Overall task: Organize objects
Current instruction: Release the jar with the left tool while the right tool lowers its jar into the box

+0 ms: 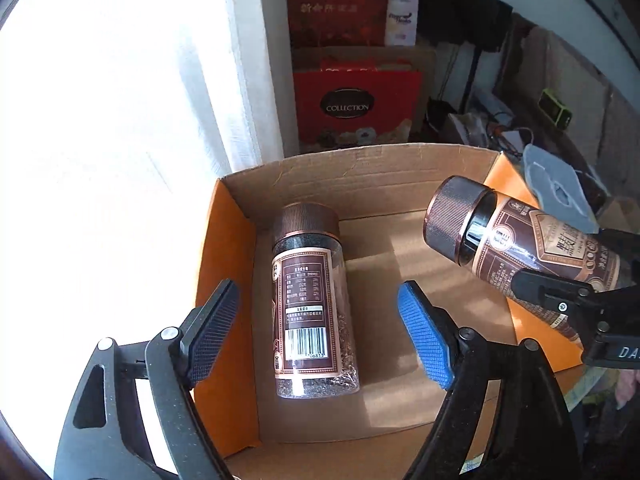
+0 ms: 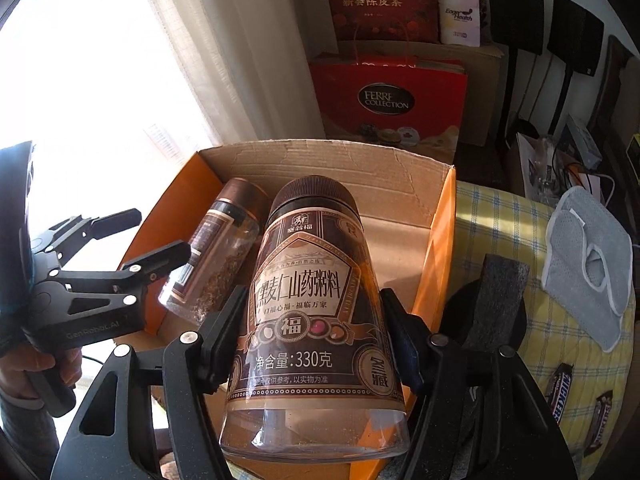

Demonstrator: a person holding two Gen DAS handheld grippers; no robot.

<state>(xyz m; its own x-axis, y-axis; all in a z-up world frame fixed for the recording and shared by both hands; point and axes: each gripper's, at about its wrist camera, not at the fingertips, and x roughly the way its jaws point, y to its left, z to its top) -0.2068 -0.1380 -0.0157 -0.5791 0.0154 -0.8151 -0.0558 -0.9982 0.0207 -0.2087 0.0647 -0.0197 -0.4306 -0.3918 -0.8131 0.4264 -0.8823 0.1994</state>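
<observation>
An open cardboard box (image 1: 360,160) with orange outer sides holds one clear jar (image 1: 308,300) with a brown ribbed lid, lying on its side along the left wall. My left gripper (image 1: 318,292) hangs open just above that jar, its pads apart from it on either side. My right gripper (image 2: 314,296) is shut on a second, like jar (image 2: 312,300), tilted lid-forward over the box (image 2: 320,148). In the left wrist view this held jar (image 1: 520,248) hovers over the box's right edge. The right wrist view also shows the boxed jar (image 2: 224,248) and the left gripper (image 2: 160,232) at left.
Red gift bags (image 2: 388,96) stand behind the box. A bright curtain (image 2: 120,80) is to the left. To the right, a yellow checked cloth (image 2: 500,220) carries a grey mask (image 2: 588,256), chocolate bars (image 2: 560,392) and a dark foam block (image 2: 500,288).
</observation>
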